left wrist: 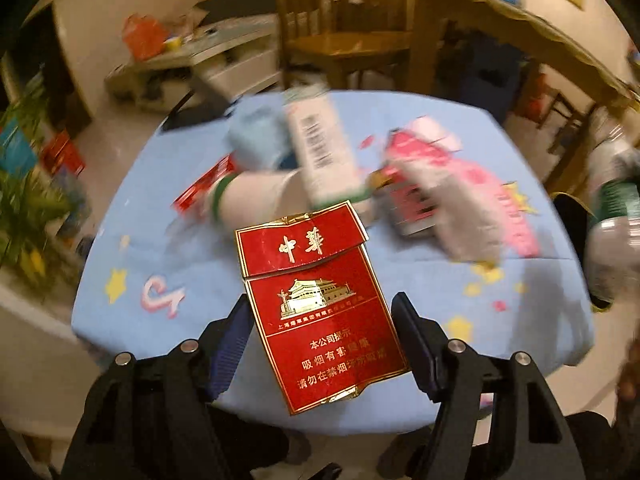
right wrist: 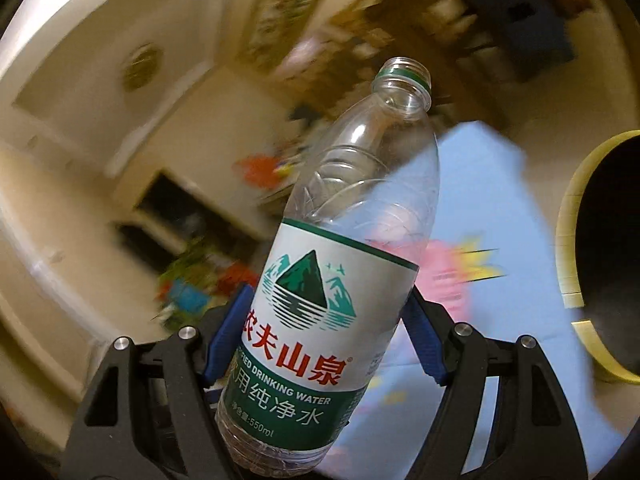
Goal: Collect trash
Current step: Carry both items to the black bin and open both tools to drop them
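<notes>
Gripping cigarette pack (left wrist: 320, 320), left jaws; right jaws clamp water bottle (right wrist: 320, 300).

Your view from the left wrist smears the litter on the far worktop (left wrist: 168, 216): a pale barcoded carton (left wrist: 320, 152), a pink wrapper (left wrist: 480, 200) and a red box (left wrist: 204, 188) blur past reading; the red cigarette pack (left wrist: 320, 312) hides the cloth beneath it; at the right edge a bottle (left wrist: 616, 208) is cut off; from the right wrist, the room behind blurs, the bin (right wrist: 568, 240) is cropped, and the water bottle (right wrist: 320, 280) loses its base behind the fingers (right wrist: 228, 336).
</notes>
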### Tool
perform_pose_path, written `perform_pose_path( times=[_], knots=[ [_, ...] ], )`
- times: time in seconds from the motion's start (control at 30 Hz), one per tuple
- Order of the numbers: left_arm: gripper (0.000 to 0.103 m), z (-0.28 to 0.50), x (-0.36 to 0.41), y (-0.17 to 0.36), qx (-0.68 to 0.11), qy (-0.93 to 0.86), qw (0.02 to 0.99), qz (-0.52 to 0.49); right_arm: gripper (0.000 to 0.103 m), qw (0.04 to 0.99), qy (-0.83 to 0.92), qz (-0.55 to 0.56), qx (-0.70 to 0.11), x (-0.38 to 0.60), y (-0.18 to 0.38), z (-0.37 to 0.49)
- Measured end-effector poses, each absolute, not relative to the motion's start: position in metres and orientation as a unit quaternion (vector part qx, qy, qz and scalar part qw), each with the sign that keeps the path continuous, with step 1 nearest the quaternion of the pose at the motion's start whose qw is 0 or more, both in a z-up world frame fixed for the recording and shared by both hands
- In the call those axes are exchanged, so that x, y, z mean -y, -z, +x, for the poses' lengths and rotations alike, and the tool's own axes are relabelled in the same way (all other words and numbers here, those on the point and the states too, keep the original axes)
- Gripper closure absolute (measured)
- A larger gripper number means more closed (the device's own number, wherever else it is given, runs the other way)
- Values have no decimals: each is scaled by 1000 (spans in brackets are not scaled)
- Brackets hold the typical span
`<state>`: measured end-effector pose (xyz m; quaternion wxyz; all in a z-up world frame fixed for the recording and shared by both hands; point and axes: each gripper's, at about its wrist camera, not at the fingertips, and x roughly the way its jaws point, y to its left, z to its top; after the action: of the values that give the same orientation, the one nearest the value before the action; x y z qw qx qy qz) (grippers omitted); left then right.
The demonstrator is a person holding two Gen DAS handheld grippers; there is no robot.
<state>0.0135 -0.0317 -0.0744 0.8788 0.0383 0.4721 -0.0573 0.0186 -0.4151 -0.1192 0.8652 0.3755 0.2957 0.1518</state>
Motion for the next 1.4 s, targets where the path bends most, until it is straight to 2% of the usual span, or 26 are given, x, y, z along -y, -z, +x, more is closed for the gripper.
perform_pose_path(
  times=[0.1, 0.23, 0.5, 0.57, 0.6, 0.63, 0.83, 0.9, 0.93, 0.97, 1.03, 1.1, 1.13, 1.17, 1.2, 1.27, 1.4],
  knots=[
    [35, 24, 52, 67, -468, 83, 879, 47, 30, 877, -44, 360, -315, 457, 128, 15],
    [35, 31, 93, 52, -445, 132, 883, 68, 30, 897, 103, 272, -332, 496, 122, 11],
    [35, 33, 206, 58, -432, 204, 871, 113, 30, 853, 183, 261, -414, 531, 189, 26],
    [35, 38, 231, 65, -440, 222, 862, 119, 27, 851, 185, 263, -416, 530, 195, 26],
    [35, 37, 240, 65, -439, 226, 861, 123, 14, 849, 192, 258, -419, 526, 194, 31],
    [35, 37, 253, 67, -435, 231, 860, 131, 7, 846, 199, 252, -425, 524, 196, 30],
    [37, 35, 290, 79, -429, 244, 856, 154, 7, 847, 205, 301, -388, 566, 185, 14],
    [46, 34, 303, 84, -431, 248, 853, 161, 7, 848, 213, 321, -363, 580, 179, 0],
    [63, 35, 311, 88, -432, 252, 850, 167, 7, 849, 215, 334, -349, 585, 177, -7],
    [89, 35, 315, 91, -438, 255, 845, 173, 7, 849, 216, 341, -341, 589, 174, -14],
    [79, 39, 329, 100, -453, 264, 833, 176, 6, 849, 218, 358, -322, 598, 169, -25],
    [51, 44, 347, 107, -456, 273, 828, 182, 6, 848, 217, 377, -303, 607, 164, -34],
    [51, 52, 370, 114, -459, 292, 817, 190, 6, 846, 218, 391, -290, 611, 163, -40],
    [73, 58, 384, 119, -465, 304, 809, 193, 6, 844, 221, 400, -281, 616, 161, -43],
    [103, 66, 398, 126, -476, 311, 800, 192, 6, 842, 226, 409, -269, 621, 159, -50],
    [100, 83, 421, 141, -508, 318, 779, 182, 6, 841, 239, 416, -248, 629, 150, -63],
    [98, 80, 426, 138, -477, 316, 793, 211, 6, 846, 250, 415, -221, 637, 137, -81]
  ],
)
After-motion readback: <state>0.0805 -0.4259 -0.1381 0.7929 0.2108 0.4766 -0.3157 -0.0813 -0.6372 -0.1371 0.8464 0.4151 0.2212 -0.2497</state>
